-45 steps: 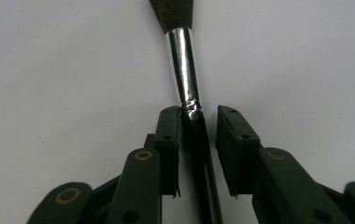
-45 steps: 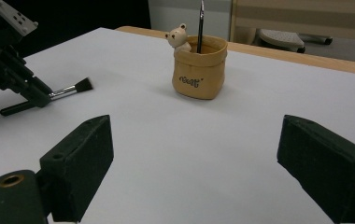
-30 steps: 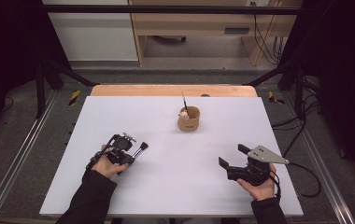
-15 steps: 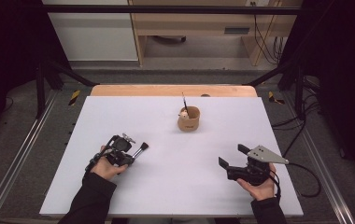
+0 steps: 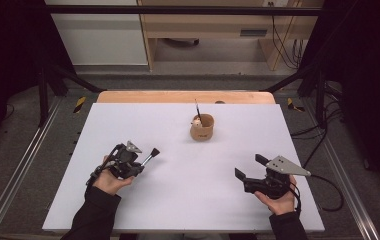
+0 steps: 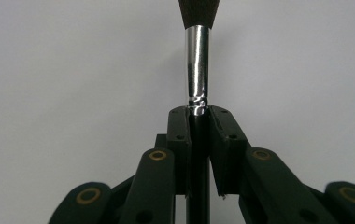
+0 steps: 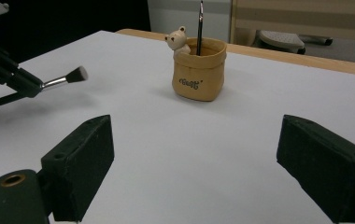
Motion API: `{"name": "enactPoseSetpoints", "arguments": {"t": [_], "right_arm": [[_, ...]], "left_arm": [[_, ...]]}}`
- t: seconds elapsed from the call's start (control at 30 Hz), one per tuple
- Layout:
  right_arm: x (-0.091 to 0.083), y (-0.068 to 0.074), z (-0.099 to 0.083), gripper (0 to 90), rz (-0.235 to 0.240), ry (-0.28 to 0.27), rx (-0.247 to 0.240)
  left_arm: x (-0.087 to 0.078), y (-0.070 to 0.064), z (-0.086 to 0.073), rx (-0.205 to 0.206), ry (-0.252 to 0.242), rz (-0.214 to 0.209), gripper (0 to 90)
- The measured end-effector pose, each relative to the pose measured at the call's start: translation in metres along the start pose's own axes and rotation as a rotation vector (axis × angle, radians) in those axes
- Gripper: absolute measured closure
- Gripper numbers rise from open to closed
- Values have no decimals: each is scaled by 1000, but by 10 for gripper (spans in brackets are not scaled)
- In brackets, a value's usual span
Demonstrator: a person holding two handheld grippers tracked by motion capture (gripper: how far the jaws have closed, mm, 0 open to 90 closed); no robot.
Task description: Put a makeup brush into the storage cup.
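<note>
Left gripper (image 5: pixel 139 163) clamped tight on a black-handled makeup brush with silver ferrule and dark bristles (image 5: pixel 148 158), held just above the white bench (image 5: pixel 188 200) near its left front. Right gripper (image 5: pixel 249 167) spread wide, holding nothing, at right front. Tan pouch-shaped holder with little bear (image 5: pixel 202 127) stood mid-bench, thin brush (image 5: pixel 197 109) upright inside.
</note>
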State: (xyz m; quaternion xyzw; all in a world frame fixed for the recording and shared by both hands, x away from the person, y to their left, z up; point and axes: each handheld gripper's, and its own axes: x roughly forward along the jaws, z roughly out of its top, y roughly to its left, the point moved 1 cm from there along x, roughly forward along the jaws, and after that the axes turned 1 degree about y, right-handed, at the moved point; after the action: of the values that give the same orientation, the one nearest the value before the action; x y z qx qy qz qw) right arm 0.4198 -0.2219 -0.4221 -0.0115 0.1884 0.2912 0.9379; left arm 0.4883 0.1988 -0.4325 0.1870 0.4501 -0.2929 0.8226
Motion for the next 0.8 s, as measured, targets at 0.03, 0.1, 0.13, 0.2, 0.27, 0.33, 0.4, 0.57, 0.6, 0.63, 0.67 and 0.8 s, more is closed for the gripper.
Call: {"name": "enactPoseSetpoints", "arguments": {"t": [0.03, 0.1, 0.13, 0.2, 0.27, 0.33, 0.4, 0.57, 0.6, 0.63, 0.67, 0.8], "right_arm": [[0, 0, 0, 117, 0, -4, 1], [-1, 0, 0, 117, -1, -6, -2], [-1, 0, 1, 117, -1, -7, -1], [-1, -1, 1, 117, -1, -8, 0], [-1, -1, 1, 117, -2, -9, 2], [-2, -1, 1, 117, -1, -10, 2], [-2, -1, 1, 117, -1, -10, 2], [-2, -1, 1, 117, 0, -13, 2], [-2, -1, 1, 117, 0, -13, 4], [-2, -1, 1, 117, 0, -10, 3], [-2, -1, 1, 117, 0, -11, 4], [-1, 1, 1, 117, -1, -12, 1]], "left_arm": [[-2, -1, 0, -2, -8, 0, 788], [-6, -2, 1, -4, -27, -3, 788], [-8, -4, 1, -9, -40, -4, 788], [-11, -6, 2, -7, -61, -1, 788], [-14, -8, 3, -9, -68, -4, 787], [-14, -10, 3, -8, -80, 0, 787], [-15, -11, 3, -5, -91, 5, 788], [-20, -12, 3, -18, -132, 13, 788], [-21, -12, 3, -27, -135, 2, 788], [-21, -12, 3, -24, -138, 2, 788], [-21, -13, 3, -29, -149, 4, 787], [-23, -15, 3, -37, -174, 8, 787]]}}
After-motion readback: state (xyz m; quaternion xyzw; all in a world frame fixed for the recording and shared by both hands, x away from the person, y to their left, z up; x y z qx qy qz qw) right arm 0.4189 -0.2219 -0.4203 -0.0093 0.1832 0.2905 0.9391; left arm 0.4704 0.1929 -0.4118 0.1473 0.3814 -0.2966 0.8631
